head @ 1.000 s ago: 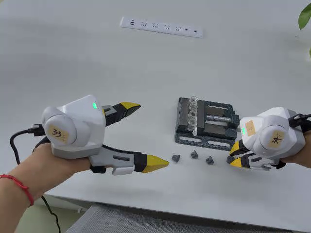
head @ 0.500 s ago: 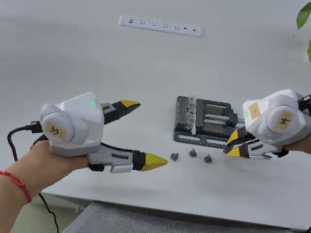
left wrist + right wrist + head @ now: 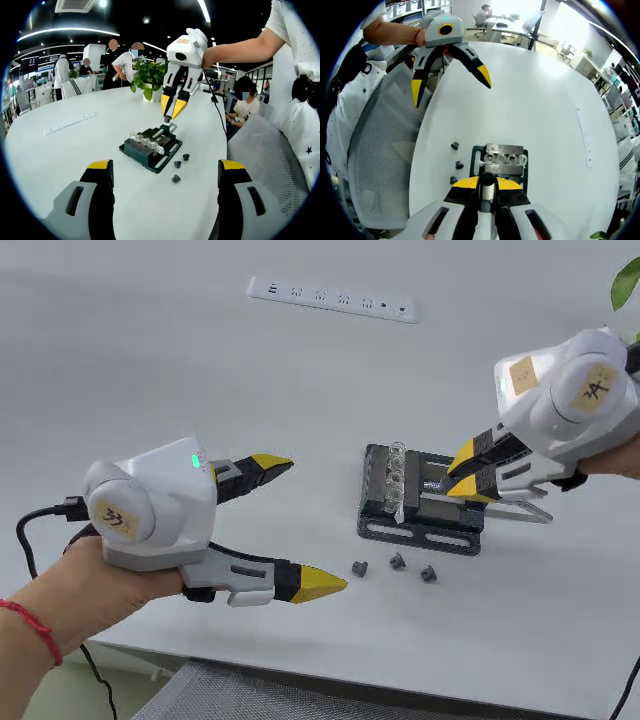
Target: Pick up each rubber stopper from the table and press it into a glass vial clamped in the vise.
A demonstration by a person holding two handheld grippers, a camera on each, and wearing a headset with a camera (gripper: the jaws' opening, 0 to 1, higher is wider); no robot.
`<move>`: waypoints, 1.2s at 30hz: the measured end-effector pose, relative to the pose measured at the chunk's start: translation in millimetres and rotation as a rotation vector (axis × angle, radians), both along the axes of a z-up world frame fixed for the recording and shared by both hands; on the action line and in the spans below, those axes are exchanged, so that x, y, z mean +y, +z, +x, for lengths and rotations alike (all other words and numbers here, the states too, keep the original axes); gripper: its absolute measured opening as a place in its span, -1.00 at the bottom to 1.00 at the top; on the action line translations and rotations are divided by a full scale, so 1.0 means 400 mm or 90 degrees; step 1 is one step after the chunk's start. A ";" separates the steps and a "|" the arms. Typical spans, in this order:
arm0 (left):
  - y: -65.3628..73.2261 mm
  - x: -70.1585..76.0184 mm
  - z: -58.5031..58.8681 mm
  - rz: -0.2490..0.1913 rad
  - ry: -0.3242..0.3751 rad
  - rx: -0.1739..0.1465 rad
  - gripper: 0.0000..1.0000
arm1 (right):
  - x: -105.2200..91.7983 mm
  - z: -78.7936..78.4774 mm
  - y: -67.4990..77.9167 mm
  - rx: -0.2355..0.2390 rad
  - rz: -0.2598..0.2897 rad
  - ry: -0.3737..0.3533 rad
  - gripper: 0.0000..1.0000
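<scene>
A dark vise (image 3: 440, 530) stands on the white table with a row of glass vials (image 3: 396, 478) clamped upright in it. The vials (image 3: 505, 158) lie just ahead of my right gripper's tips. Three grey rubber stoppers (image 3: 397, 561) lie loose in front of the vise. My right gripper (image 3: 458, 473) hovers above the vise's right side, shut on a small dark stopper (image 3: 486, 177). Left of the stoppers, my left gripper (image 3: 300, 522) is held wide open, with nothing between its jaws. The vise (image 3: 147, 150) and stoppers (image 3: 176, 164) sit ahead of it.
A white power strip (image 3: 330, 297) lies at the far side of the table. Plant leaves (image 3: 628, 275) show at the top right. The vise's screw handle (image 3: 525, 512) sticks out to the right. The table's front edge (image 3: 400, 685) runs close below the stoppers.
My right gripper has risen from the table beside the stoppers and moved up and back to above the vise. The left gripper has stayed about where it was.
</scene>
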State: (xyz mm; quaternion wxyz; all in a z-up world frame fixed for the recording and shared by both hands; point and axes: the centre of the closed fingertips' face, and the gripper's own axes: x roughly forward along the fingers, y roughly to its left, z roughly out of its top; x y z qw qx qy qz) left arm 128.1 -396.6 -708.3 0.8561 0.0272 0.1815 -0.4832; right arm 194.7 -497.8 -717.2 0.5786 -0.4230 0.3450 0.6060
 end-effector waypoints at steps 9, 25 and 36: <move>0.004 0.005 0.007 -0.002 0.003 -0.001 0.68 | 0.048 0.076 0.004 -0.008 0.005 -0.001 -0.87; 0.014 0.005 0.016 -0.012 0.009 -0.004 0.68 | 0.079 0.150 -0.049 0.007 -0.018 0.006 -0.87; 0.002 0.003 0.020 -0.017 0.013 0.002 0.68 | 0.085 0.149 -0.081 0.022 -0.032 0.012 -0.87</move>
